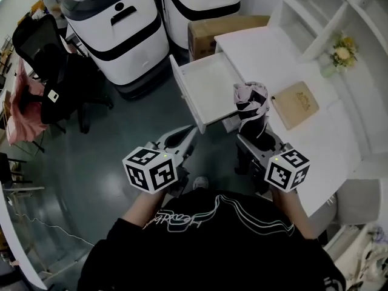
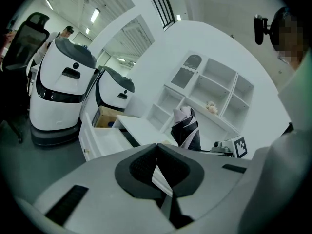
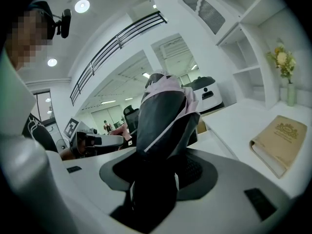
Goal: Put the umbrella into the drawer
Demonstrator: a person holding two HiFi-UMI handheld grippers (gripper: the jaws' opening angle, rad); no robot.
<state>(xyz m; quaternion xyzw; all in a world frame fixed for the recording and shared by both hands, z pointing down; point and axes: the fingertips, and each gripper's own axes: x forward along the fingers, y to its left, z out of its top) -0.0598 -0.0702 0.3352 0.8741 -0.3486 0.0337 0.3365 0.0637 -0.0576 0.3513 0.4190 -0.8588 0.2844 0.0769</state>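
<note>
The right gripper point(image 1: 257, 135) is clamped on the lower end of the folded umbrella point(image 1: 250, 102). Its jaws are spread wide around the black bundle, which fills the gap between the pads in the right gripper view. The umbrella sticks up and forward out of the grip with its pink-trimmed top leading. That hold looks suited to lowering it lengthwise into a shallow space. It hangs in the air by the desk's front edge, just right of the drawer and not yet in it.

The left gripper point(image 1: 189, 135) holds nothing, and its jaws are drawn together. It points towards the front of the drawer, probably kept free to steady it or push it in afterwards.

Just beyond both grippers, the drawer point(image 1: 209, 85) is pulled well out of the white desk point(image 1: 260, 50). Its white floor is bare, and nothing shows inside it, so there seems to be room for the umbrella.

A tan book point(image 1: 295, 105) lies flat on the desk to the right of the umbrella, clear of the drawer. Farther back, a small bunch of flowers point(image 1: 342, 52) stands against the shelves.

A cardboard box point(image 1: 221, 29) sits on the floor behind the drawer, and I cannot tell what is in it. Two large white machines point(image 1: 118, 29) stand beyond it.
</note>
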